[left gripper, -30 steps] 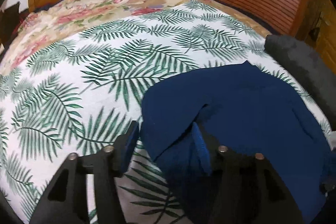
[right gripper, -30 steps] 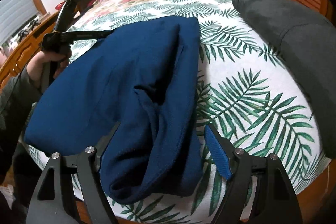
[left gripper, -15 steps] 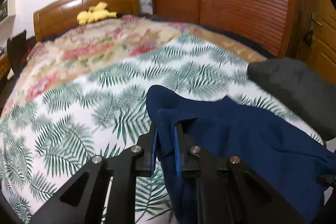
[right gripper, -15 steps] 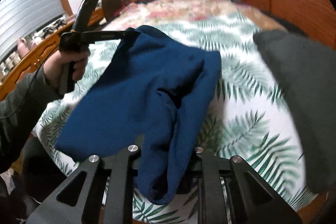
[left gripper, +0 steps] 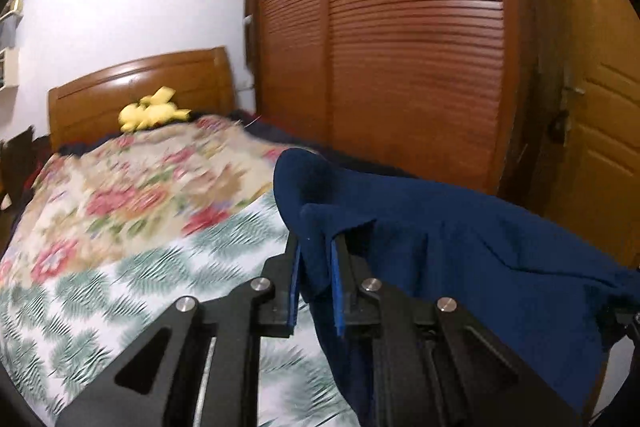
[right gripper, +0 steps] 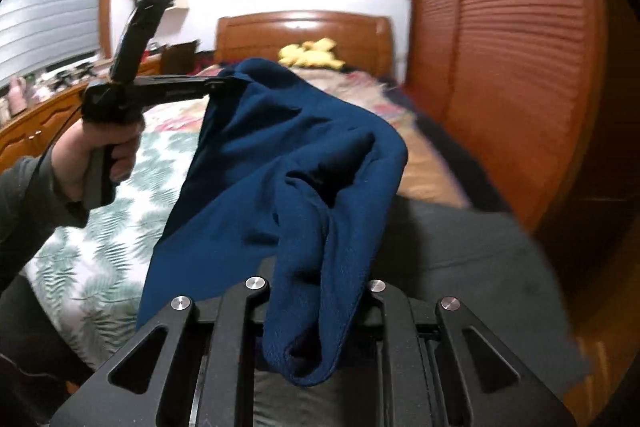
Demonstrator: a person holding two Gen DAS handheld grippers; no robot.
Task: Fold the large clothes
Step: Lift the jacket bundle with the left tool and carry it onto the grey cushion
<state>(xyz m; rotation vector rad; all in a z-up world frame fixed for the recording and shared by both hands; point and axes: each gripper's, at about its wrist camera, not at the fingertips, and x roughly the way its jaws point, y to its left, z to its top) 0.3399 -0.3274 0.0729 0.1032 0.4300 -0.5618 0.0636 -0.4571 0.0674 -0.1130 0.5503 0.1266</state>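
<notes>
A navy blue garment point(left gripper: 460, 235) hangs in the air above the bed, stretched between both grippers. My left gripper point(left gripper: 314, 251) is shut on one bunched edge of it; blue pads press the cloth from both sides. In the right wrist view the same garment point(right gripper: 288, 167) droops in folds, and my right gripper point(right gripper: 316, 267) is shut on a thick fold that hides the fingertips. The left gripper point(right gripper: 224, 83) shows there too, held in a person's hand point(right gripper: 104, 147) and pinching the garment's far upper corner.
Below lies the bed with a palm-leaf sheet point(left gripper: 120, 287) and a floral quilt point(left gripper: 140, 187). A yellow plush toy point(left gripper: 152, 113) rests by the headboard. A dark grey cloth point(right gripper: 460, 267) lies at the bed's right. Louvred wardrobe doors point(left gripper: 400, 47) stand close on the right.
Both grippers closed on the navy garment as it lay on the bed, then rose and tilted upward. The garment now hangs clear of the sheet.
</notes>
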